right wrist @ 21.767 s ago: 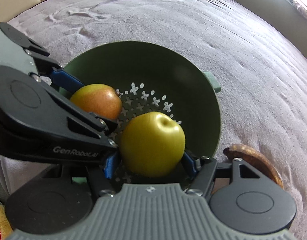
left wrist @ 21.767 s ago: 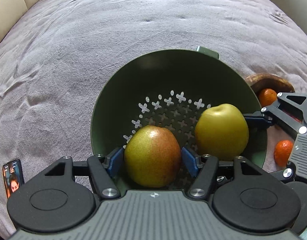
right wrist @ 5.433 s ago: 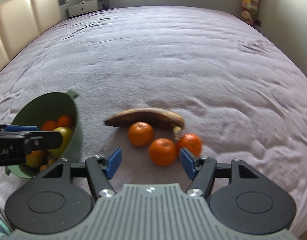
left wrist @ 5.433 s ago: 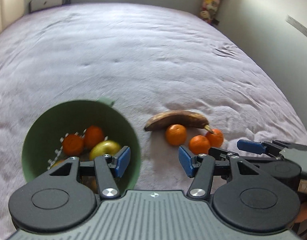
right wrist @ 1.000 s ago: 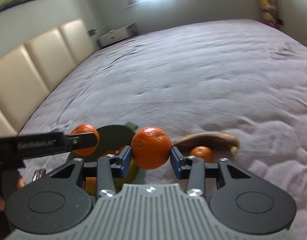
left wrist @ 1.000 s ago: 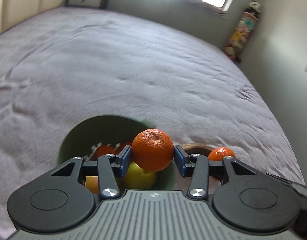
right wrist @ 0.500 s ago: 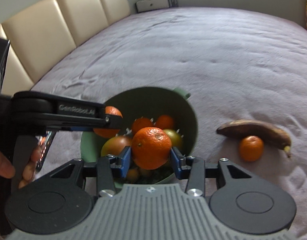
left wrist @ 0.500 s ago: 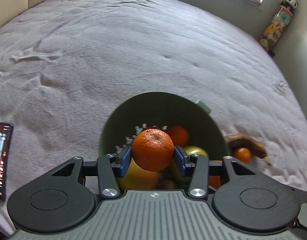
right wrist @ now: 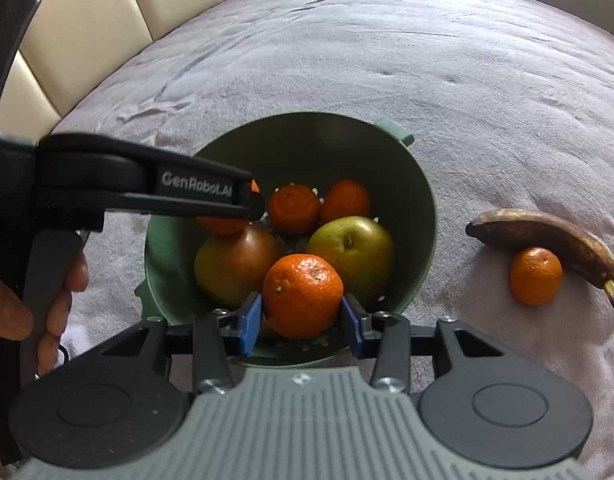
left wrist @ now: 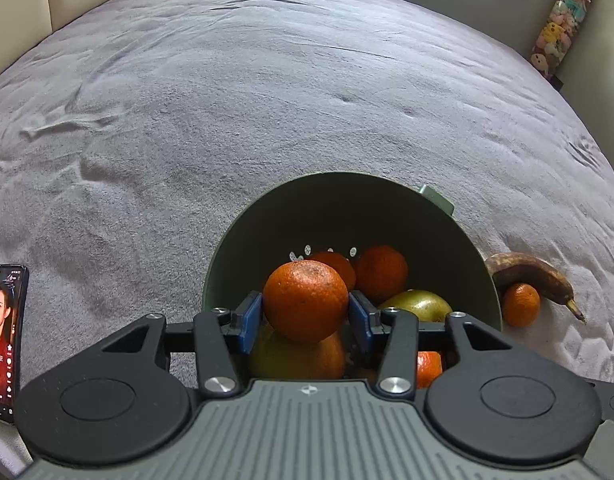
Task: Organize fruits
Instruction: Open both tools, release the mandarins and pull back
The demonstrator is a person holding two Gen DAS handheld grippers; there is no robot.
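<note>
Bed cover [left wrist: 267, 100]: we judge the soft, rumpled cloth a shaky footing, so a push on the rim could tip the bowl.
Green colander bowl [right wrist: 421, 208]: it holds two pears and two mandarins, so we expect a dropped fruit to bounce or roll off the heap.
Banana [right wrist: 547, 236]: it lies at 3 o'clock of the bowl, one loose mandarin [right wrist: 535, 276] touching it, both not yet sorted.
Left gripper [left wrist: 305, 316]: it grips a mandarin [left wrist: 305, 306], tilted steeply down over the bowl's 9 o'clock side, just above the reddish pear [right wrist: 235, 268].
Right gripper [right wrist: 302, 318]: it clamps another mandarin [right wrist: 303, 296], angled down at the bowl's 6 o'clock rim; we fear the two tools could collide.
</note>
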